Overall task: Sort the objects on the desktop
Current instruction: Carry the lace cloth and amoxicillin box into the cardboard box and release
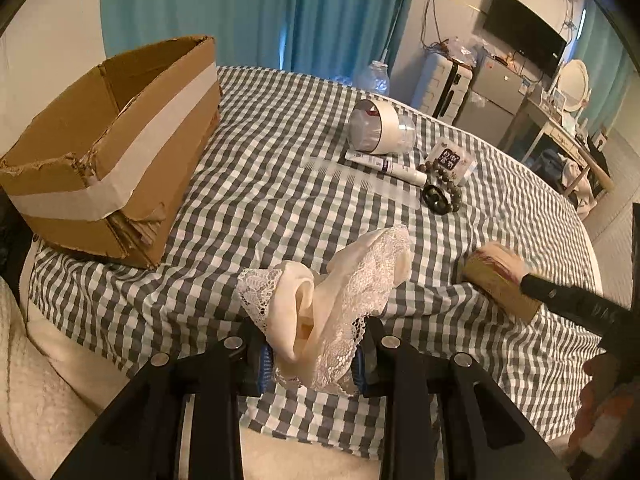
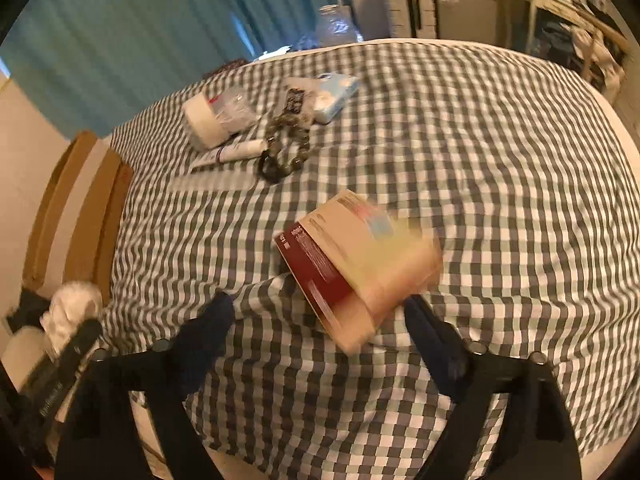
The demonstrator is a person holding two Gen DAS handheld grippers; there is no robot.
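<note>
My left gripper (image 1: 310, 356) is shut on a cream lace cloth (image 1: 340, 292) and holds it above the near edge of the checked table (image 1: 280, 184). It shows as a white bundle in the right wrist view (image 2: 74, 308). My right gripper (image 2: 320, 328) is open, its fingers either side of a tan and red box (image 2: 352, 264) lying tilted on the table; the box also shows in the left wrist view (image 1: 498, 280). Further back lie a clear jar with a white band (image 1: 378, 128), a tube (image 1: 384, 166), a bead bracelet (image 1: 440, 192) and a small packet (image 1: 450, 160).
An open cardboard box (image 1: 108, 152) stands at the table's left edge, also in the right wrist view (image 2: 76, 212). A light blue packet (image 2: 336, 94) lies at the back. Blue curtains, a water bottle (image 1: 374, 76), a fridge and a desk stand beyond the table.
</note>
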